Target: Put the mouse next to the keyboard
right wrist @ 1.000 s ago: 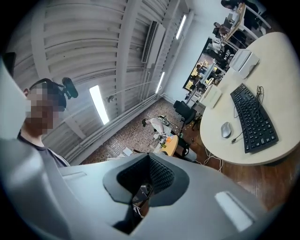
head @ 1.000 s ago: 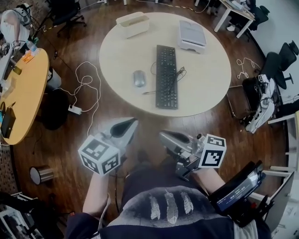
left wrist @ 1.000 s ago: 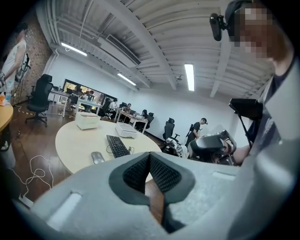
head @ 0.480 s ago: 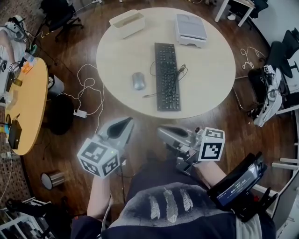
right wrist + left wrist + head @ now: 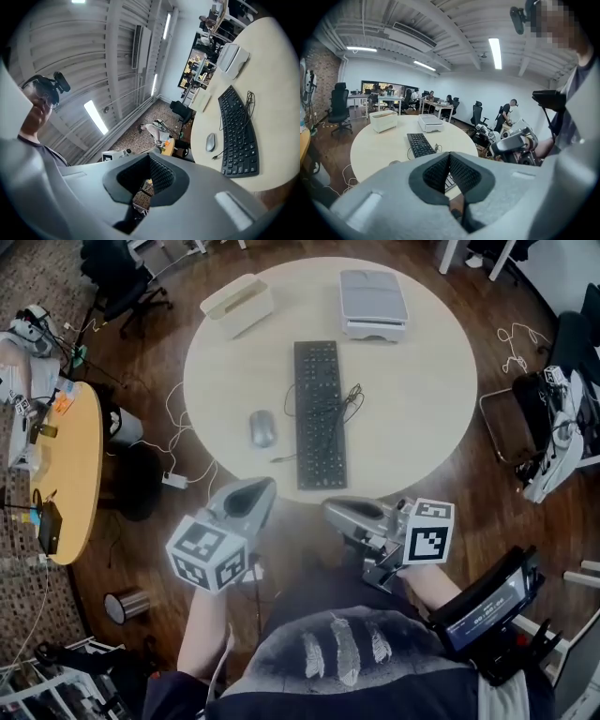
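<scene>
Mouse point(image 5: 263, 428) lay on the round table point(image 5: 412, 409), just L of the keyboard point(image 5: 320, 414) w/ a narrow gap, toward the table's near-left edge. Wide bare tabletop R of the keyboard; a loose cable point(image 5: 349, 401) curled at its R side. At the far edge: white bin point(image 5: 237, 306), contents not visible, & a grey tray-like box point(image 5: 373, 304). Left gripper point(image 5: 265, 487) & right gripper point(image 5: 330, 510) hung off the near edge, both clenched on nothing.

No legible text, coded square markers on left cube point(image 5: 208, 554) and right cube point(image 5: 427, 532), screen point(image 5: 482, 611) print unreadably small
</scene>
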`<control>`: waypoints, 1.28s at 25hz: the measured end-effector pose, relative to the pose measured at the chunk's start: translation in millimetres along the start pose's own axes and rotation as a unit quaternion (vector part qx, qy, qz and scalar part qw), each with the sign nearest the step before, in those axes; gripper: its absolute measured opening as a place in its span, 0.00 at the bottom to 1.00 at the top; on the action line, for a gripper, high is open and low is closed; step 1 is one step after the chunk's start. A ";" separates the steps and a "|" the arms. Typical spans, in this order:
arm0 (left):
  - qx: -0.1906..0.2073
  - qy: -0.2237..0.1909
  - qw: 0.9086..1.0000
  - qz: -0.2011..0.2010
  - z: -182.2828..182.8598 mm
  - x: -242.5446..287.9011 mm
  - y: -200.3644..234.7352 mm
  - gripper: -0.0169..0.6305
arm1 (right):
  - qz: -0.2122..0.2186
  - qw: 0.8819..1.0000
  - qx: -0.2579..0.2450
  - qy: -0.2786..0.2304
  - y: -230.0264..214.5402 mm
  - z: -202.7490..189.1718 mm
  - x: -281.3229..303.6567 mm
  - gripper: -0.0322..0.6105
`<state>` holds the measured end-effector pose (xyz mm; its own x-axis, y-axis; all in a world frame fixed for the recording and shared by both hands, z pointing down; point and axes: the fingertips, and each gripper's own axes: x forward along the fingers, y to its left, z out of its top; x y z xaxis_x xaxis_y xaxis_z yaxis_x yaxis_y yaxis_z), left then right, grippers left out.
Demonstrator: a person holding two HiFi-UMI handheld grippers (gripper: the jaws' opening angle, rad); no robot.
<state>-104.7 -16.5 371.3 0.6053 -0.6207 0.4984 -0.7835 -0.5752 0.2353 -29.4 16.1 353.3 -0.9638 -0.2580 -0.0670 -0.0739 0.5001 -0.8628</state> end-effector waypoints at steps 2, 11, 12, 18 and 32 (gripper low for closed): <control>0.001 0.004 1.000 0.003 6.5 14.3 -4.5 0.03 | 0.002 1.000 0.003 0.000 -6.9 11.5 -11.8 0.05; 0.020 0.046 0.998 0.042 14.6 65.1 -23.9 0.03 | 0.002 0.999 -0.006 0.053 -51.6 40.2 -56.2 0.05; 0.023 0.054 0.997 0.043 13.4 66.6 -25.2 0.03 | 0.000 0.999 -0.005 0.054 -55.2 41.9 -58.3 0.05; 0.023 0.083 0.994 0.064 10.5 69.6 -6.4 0.03 | -0.001 0.998 -0.009 0.059 -67.2 51.7 -50.1 0.05; 0.010 0.075 0.996 0.047 14.0 104.0 70.2 0.03 | -0.063 0.996 -0.003 0.055 -89.2 77.9 -24.5 0.05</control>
<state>-94.8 -128.9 428.0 0.5007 -0.5858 0.6373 -0.8316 -0.5298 0.1663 20.7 -86.6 392.9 -0.9688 -0.2277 0.0977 -0.1979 0.4741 -0.8580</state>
